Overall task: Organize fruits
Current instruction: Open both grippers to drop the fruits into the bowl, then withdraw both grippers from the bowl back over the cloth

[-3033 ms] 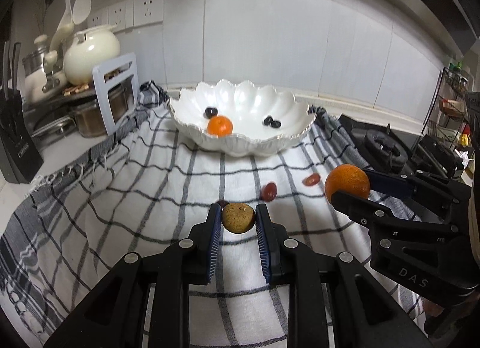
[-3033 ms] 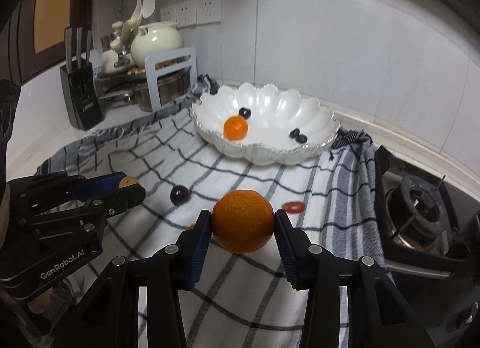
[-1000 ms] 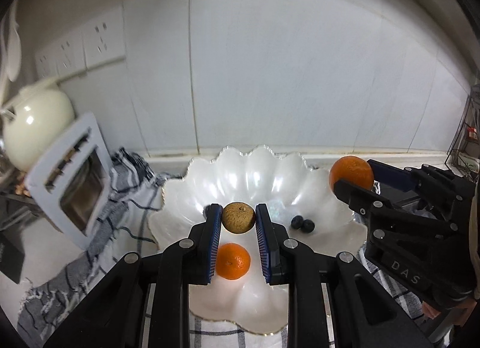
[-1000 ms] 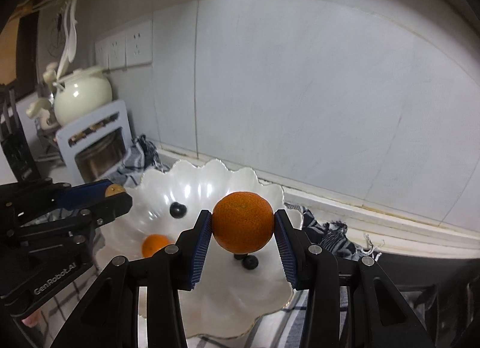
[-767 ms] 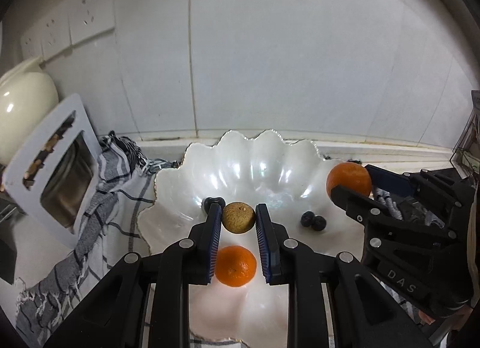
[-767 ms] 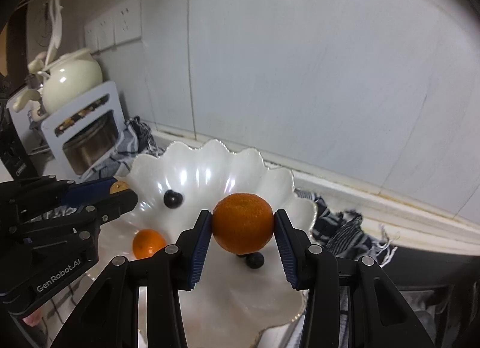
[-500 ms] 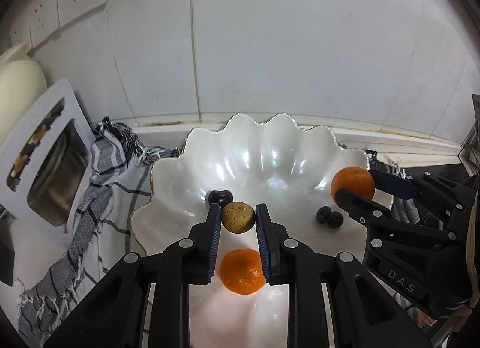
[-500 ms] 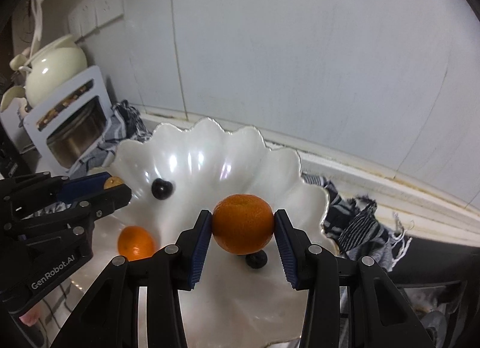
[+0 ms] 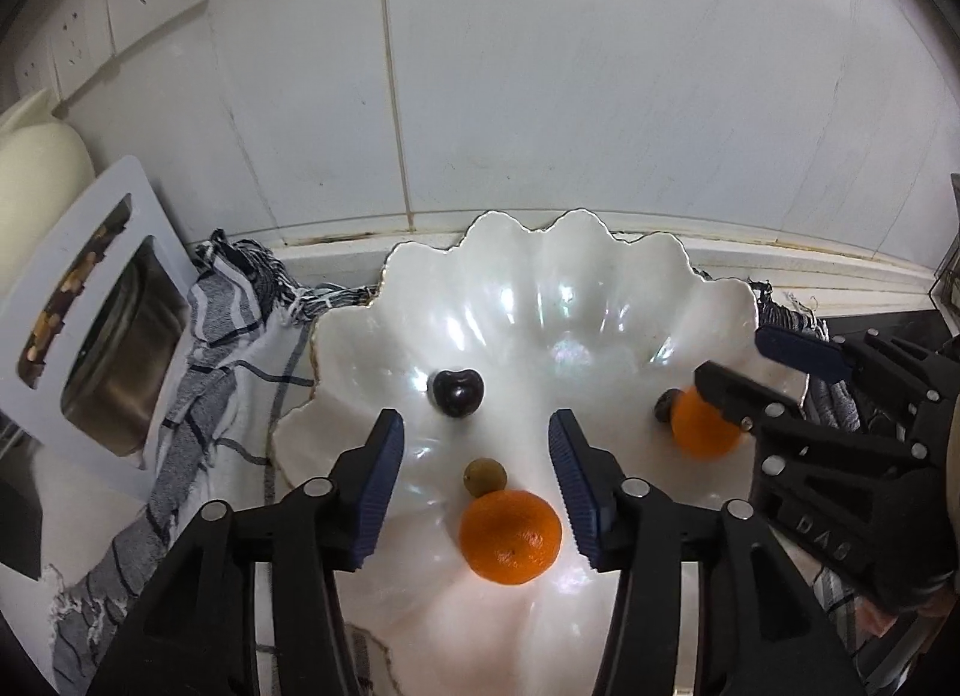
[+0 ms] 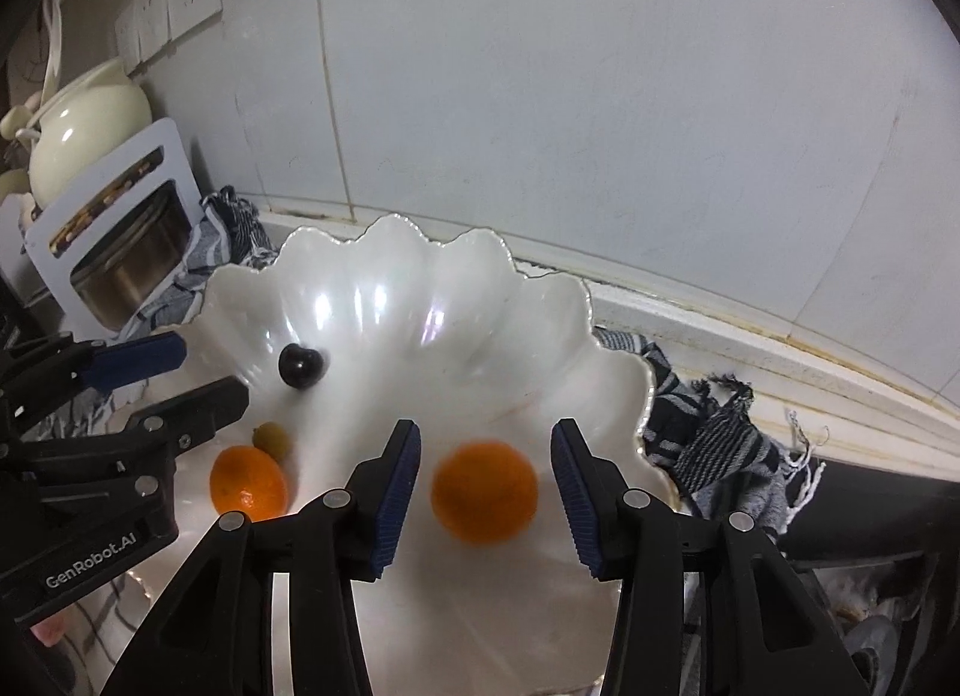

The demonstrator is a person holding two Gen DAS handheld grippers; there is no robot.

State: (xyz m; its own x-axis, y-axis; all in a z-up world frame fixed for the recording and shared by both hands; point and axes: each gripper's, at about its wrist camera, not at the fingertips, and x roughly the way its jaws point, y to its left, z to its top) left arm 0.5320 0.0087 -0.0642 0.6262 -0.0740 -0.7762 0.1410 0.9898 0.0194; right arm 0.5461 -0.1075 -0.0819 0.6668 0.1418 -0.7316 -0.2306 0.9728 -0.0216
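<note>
Fruit now sits in scalloped white bowl: left gripper just spread, small brown fruit dropped by near mandarin; right gripper apart, orange loose btwn pads. Round, firm, rolls – grab across middle

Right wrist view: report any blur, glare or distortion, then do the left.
Right wrist view: the orange between the open right gripper is smeared; glare streaks the white bowl; wall lines bow. Left wrist view: sharp fruit, similar glare, same fisheye bowing.
</note>
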